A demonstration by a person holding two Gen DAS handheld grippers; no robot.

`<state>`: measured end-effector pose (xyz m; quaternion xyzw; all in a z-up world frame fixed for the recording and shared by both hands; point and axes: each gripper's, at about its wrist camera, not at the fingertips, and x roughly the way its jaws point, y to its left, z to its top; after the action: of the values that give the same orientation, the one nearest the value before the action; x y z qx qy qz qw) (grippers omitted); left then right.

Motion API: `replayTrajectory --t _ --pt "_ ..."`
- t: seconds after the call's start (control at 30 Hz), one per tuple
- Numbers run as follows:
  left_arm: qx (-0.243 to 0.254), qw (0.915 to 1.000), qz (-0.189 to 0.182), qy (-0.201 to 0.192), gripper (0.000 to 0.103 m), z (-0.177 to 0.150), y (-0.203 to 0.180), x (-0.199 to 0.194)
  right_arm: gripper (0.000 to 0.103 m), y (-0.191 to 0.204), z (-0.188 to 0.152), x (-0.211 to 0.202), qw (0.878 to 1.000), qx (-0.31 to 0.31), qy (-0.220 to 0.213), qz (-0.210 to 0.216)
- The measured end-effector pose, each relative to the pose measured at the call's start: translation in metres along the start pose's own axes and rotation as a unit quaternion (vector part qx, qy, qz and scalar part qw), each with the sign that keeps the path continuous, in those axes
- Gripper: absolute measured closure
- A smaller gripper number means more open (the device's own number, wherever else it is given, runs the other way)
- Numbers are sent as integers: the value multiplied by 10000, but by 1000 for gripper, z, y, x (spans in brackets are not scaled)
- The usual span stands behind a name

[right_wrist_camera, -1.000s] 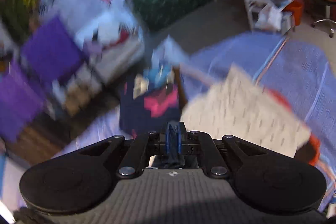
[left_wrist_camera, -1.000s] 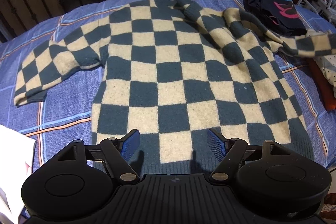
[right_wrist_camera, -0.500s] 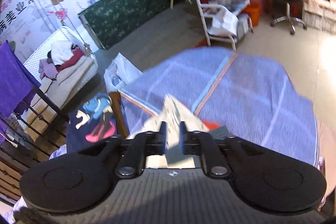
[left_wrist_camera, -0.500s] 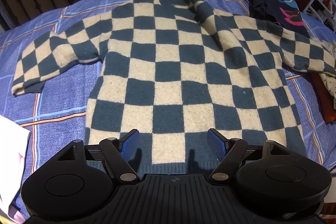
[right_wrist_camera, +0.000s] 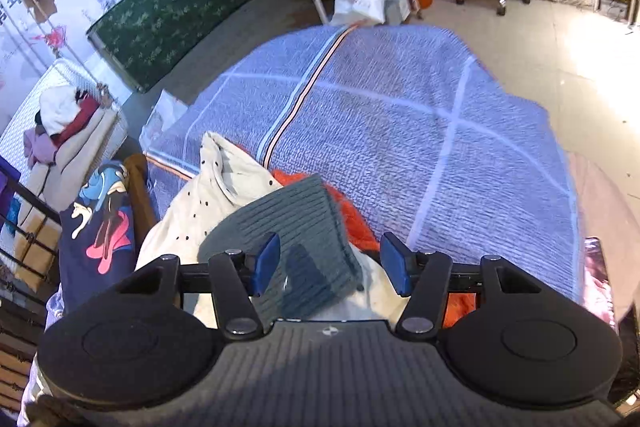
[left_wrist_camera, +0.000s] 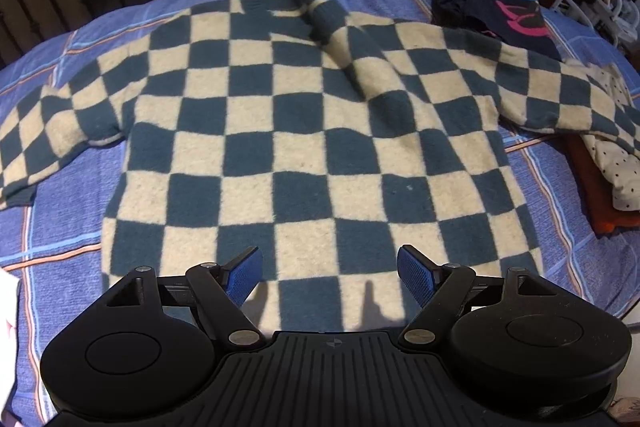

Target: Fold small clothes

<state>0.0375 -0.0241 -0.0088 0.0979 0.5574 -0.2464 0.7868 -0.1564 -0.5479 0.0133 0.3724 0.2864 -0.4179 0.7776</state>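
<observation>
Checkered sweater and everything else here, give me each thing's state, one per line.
Checkered sweater: spread flat, unfolded, a ridge across the chest.
Sweater cuff: lying loose between the right fingers, ungripped.
Left tool: open, above the hem.
Right tool: open.
Polka-dot garment: crumpled.

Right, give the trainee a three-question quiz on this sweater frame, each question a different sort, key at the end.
1. True or false: the left gripper is clamped on the hem of the checkered sweater.
2. Multiple choice: the ribbed sleeve cuff in front of the right gripper lies on: A) bare floor, B) a cream dotted garment and an orange cloth, C) the white trolley.
3. Fill in: the sweater lies spread on a blue striped ____.

Key: 1 false, its jaws stand open above the hem. 2 B. 3 bedspread.
</observation>
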Motion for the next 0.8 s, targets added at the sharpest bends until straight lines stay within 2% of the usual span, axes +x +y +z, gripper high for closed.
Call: replayTrajectory --t 0.13,0.2,0.23,0.27,0.37,0.43,0.57,0.67,0.73,0.8 --pt "320 9994 -105 -23 0 8 -30 3 48 3 11 18 9991 -370 -5 224" --pt "452 9989 -103 -18 0 9 -40 4 64 8 18 27 9984 -523 120 175" --pt "477 9988 -88 3 0 9 -43 5 87 10 20 29 9980 -609 88 111" --pt "484 9988 -69 28 0 9 -45 5 96 12 22 28 9976 -686 5 77" --pt "354 9993 21 87 0 7 -45 5 96 11 28 18 9969 -681 -186 354" --pt "228 9996 94 121 0 4 -42 4 97 16 32 5 9956 -755 -408 369" --pt "105 9996 184 170 0 -1 -34 4 97 48 44 -26 9896 -922 -767 794" --pt "105 9996 183 199 0 1 -31 6 97 102 43 -43 9808 -1360 -587 1269" --pt "109 9998 110 153 0 5 -31 5 97 144 28 -51 9717 -1863 -412 1393" --pt "90 10000 4 27 0 8 -29 0 97 181 7 -57 9619 -2044 -164 1806"
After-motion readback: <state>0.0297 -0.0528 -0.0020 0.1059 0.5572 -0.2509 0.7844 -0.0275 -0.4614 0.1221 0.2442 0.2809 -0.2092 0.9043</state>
